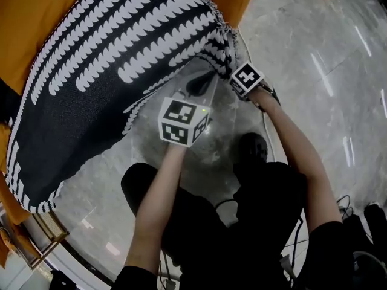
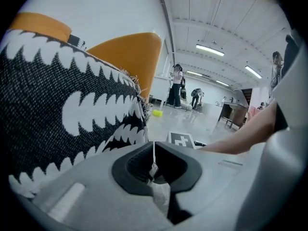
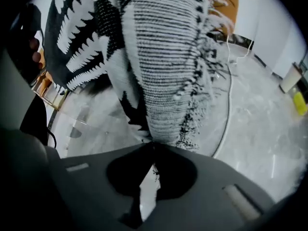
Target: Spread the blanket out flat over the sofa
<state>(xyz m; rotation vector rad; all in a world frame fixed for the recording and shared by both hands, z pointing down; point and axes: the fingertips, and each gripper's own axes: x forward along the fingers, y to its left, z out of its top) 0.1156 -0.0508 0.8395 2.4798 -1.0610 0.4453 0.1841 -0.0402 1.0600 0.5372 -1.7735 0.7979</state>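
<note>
Blanket (image 1: 109,71) is lying mostly spread over the sofa (image 1: 36,17), from 9 to 12 o'clock. I am pinching its near edge with the left gripper (image 2: 154,146) closed on a fringe strand. The right gripper (image 3: 153,146) is clamping the corner. Laying this edge flat is remaining.

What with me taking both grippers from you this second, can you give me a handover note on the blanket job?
Left gripper: jaws together, pinching a thin white strand, likely a fringe thread.
Right gripper: shut on the fringed corner of the blanket, held bunched off the sofa's front, over the floor.
Blanket: the bulk is draped across the orange sofa.
Done: most of the blanket lies on the sofa.
Left: the held corner is not laid down and bare orange shows beside the blanket. Probably draw the corner out, lay it flat, then let go.
</note>
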